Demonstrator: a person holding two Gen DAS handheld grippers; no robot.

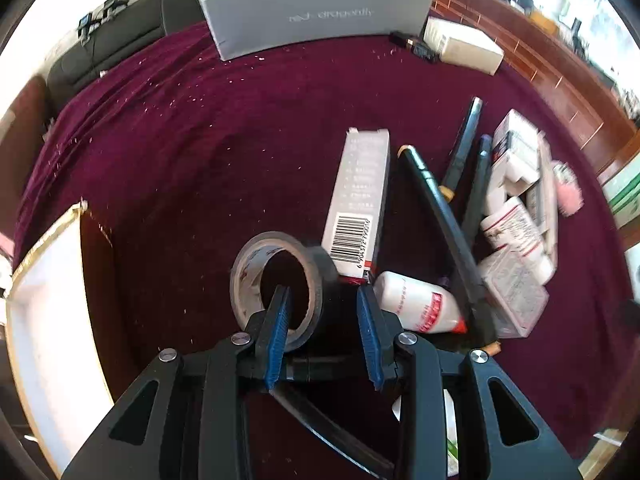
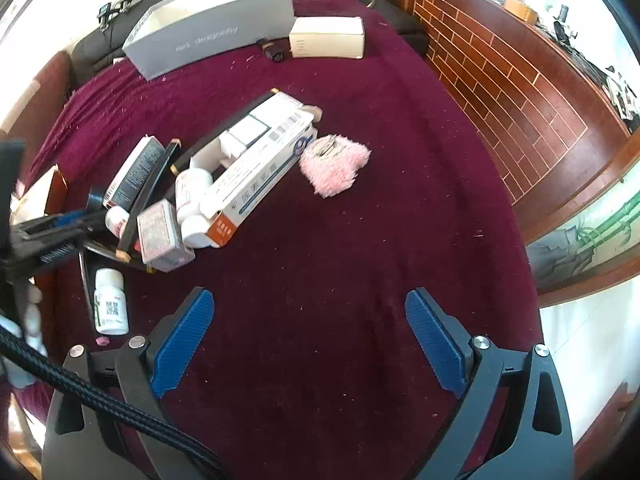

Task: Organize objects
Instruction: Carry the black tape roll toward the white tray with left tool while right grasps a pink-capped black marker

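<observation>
A roll of black tape (image 1: 280,284) is gripped by the left claw (image 1: 324,300), one finger threaded through the core and the other outside the wall, so the roll hangs tilted above the maroon-clothed surface (image 1: 180,140); a through-the-hole grip likely chosen to keep the ring from slipping. Just beside it, a barcode carton (image 1: 358,200), a white bottle (image 1: 416,306) and black trays (image 1: 444,220) are heaped together, unsorted. The right claw (image 2: 310,340) is held wide open and empty over bare cloth, well apart from the pink fluffy item (image 2: 336,164). A grey box (image 1: 316,12) stands at the far edge, probably the destination.
</observation>
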